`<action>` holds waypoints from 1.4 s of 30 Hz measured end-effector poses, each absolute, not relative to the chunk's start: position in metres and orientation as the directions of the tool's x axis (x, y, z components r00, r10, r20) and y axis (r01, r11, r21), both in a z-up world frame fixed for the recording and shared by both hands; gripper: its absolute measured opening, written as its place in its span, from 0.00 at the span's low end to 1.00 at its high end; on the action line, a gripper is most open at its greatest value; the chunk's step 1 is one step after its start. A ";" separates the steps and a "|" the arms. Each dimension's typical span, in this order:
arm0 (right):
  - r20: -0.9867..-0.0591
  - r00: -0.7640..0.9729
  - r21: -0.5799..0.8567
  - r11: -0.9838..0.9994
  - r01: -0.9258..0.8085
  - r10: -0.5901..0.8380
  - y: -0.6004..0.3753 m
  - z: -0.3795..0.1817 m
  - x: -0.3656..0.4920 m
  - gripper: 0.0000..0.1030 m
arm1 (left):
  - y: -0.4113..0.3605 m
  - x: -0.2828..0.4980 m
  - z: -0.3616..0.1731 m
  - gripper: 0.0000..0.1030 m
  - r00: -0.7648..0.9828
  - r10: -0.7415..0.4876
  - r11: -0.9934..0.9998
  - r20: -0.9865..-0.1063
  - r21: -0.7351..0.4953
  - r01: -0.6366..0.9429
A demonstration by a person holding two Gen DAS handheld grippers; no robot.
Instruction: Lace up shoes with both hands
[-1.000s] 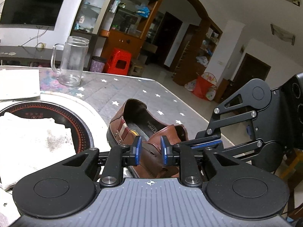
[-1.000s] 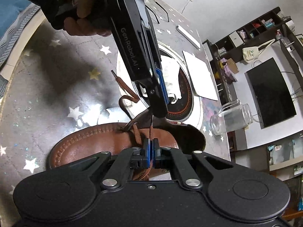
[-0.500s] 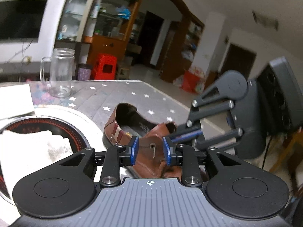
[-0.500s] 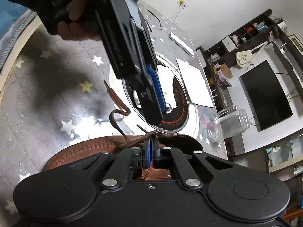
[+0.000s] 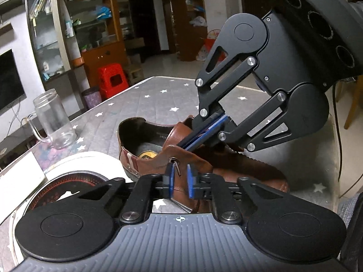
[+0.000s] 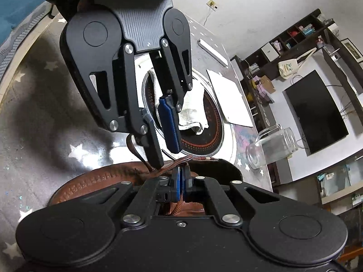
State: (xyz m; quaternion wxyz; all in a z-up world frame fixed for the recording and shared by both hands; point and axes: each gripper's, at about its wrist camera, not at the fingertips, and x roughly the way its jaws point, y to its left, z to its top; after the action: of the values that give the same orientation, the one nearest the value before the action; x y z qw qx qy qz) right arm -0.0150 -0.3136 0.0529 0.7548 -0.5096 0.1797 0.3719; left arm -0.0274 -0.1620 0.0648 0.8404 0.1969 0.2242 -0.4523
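While the right gripper (image 6: 180,179) stays clamped on the brown lace (image 6: 175,161) over the leather shoe (image 5: 238,170) on the star-patterned table (image 5: 158,97), the left gripper (image 5: 180,176) has rolled and is closing around the lace tip (image 5: 177,168) poking from an eyelet, ready to pull it through.

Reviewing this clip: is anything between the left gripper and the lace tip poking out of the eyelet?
Nothing visible. The lace tip sticks out of the eyelet in the brown shoe, right between the closing left gripper pads, not yet pinched. The right gripper, shut on the lace, works from the shoe's far side.
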 end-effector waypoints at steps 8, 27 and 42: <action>-0.639 0.665 -0.639 0.213 -0.739 0.386 -0.313 0.055 -0.021 0.02 | -0.167 -0.024 0.053 0.03 0.531 -0.650 0.565 -0.545 0.121 0.816; -0.547 0.737 -0.613 0.409 -0.676 0.398 -0.330 0.060 -0.087 0.02 | -0.132 -0.047 0.074 0.03 0.825 -0.357 0.847 -0.438 0.221 0.483; -0.524 0.761 -0.413 0.667 -0.620 0.382 -0.348 0.039 -0.100 0.21 | -0.111 -0.046 0.053 0.33 0.754 -0.304 0.798 -0.582 0.277 0.536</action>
State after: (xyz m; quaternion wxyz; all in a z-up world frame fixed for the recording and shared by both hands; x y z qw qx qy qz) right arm -0.1003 -0.3476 0.0391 0.8906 -0.2956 0.2010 0.2812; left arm -0.0456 -0.1111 0.0535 0.9105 0.2191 0.2642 -0.2305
